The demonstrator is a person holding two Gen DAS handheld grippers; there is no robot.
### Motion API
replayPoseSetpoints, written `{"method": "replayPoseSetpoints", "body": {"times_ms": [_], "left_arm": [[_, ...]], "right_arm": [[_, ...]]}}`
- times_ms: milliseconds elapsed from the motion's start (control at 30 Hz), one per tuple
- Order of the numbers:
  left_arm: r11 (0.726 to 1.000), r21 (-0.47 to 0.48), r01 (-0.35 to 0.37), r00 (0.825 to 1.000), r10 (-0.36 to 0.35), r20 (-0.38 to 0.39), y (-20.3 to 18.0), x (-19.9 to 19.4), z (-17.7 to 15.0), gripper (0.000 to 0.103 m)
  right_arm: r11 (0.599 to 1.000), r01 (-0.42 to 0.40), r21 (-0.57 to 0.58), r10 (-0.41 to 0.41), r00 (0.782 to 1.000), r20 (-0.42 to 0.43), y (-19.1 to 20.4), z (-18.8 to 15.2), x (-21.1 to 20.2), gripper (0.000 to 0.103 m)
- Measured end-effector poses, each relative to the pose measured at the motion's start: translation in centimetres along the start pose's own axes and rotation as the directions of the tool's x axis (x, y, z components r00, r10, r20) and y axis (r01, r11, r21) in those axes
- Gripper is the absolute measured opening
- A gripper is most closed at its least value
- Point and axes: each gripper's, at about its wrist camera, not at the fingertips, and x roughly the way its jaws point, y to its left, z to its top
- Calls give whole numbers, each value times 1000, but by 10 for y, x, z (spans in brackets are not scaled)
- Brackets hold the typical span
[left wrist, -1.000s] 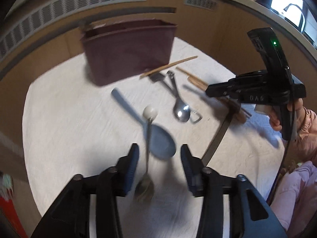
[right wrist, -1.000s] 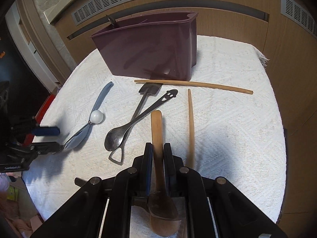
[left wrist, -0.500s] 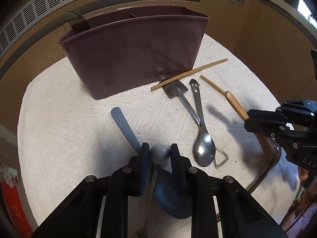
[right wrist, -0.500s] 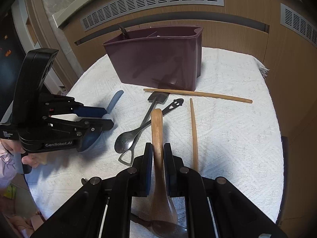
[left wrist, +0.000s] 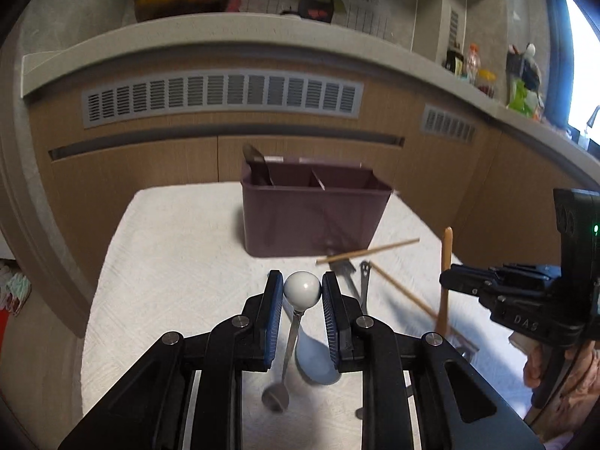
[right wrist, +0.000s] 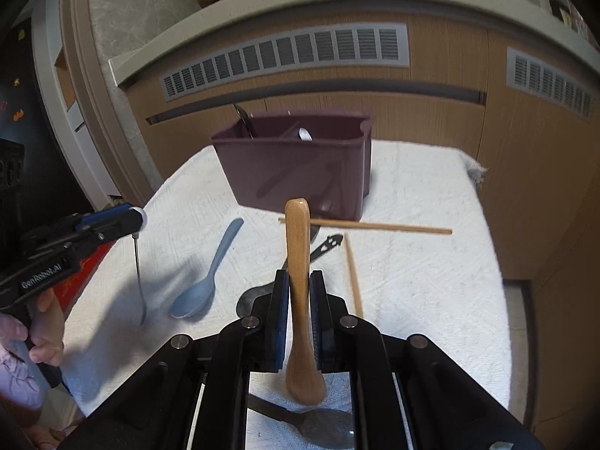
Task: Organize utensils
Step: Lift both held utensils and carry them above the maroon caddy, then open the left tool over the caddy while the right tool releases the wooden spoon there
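My left gripper (left wrist: 302, 292) is shut on the white ball end of a thin metal spoon (left wrist: 288, 352), which hangs below it above the cloth. The right wrist view shows that left gripper (right wrist: 112, 221) at the left, with the thin spoon (right wrist: 138, 273) dangling from it. My right gripper (right wrist: 299, 288) is shut on a wooden spoon (right wrist: 297, 247) held off the table, handle pointing up and away. A maroon divided caddy (right wrist: 296, 165) stands behind, with a dark utensil in its left compartment. A blue spoon (right wrist: 210, 281) lies on the white cloth.
Two wooden chopsticks (right wrist: 375, 227) (right wrist: 352, 277) and a dark metal utensil with a cut-out handle (right wrist: 326, 245) lie in front of the caddy. Another metal spoon (right wrist: 322, 423) lies under my right gripper. Wooden cabinets with vents rise behind the table (right wrist: 431, 281).
My left gripper closed on the white ball and lifted the thin spoon off the cloth. My right gripper rose with the wooden spoon, whose handle now stands higher.
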Motion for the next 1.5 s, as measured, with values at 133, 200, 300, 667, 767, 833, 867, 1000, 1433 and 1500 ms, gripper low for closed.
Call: {"method": "replayPoseSetpoints", "body": {"times_ms": [133,200,300,667,767,833,867,1000,1433,1500], "left_arm": [[1000,-11,10,1000,-9,26,-2,-6,9,22],[1000,-8,10,999,-10,41,-3,-10,13,22],[1000,-12,21,999,-20,48,-4,-11,19,22],[999,-17,30,999,-29,45,-8,-9,29,22],[999,-19,26,999,-26,38,-7,-7,28,22],[999,-22,26,999,-26,30,-5,-5,27,22],[999,-26,26,999,-26,27,-4,-4,27,22],[999,-38,22,999,-21,32,-1,-4,26,22],[996,-2,94,971,-91,222,-12,-9,141,22],[996,6,90,964,-88,249,-12,1,157,22]], "right_arm": [[1000,6,-18,-6,1000,27,6,7,-10,10],[1000,7,-25,-6,999,33,8,10,-13,10],[1000,12,-29,-11,999,40,8,15,-15,8],[997,26,-68,-24,999,34,6,22,-11,7],[998,11,-65,-10,1000,13,1,19,0,7],[999,5,-49,-4,1000,12,-2,19,7,7],[999,6,-47,-5,1000,11,-3,19,10,7],[999,17,-47,-17,1000,10,-3,26,12,5],[995,23,-97,4,963,270,-6,149,-59,5],[993,46,-109,-14,960,279,-7,163,-50,5]]}}
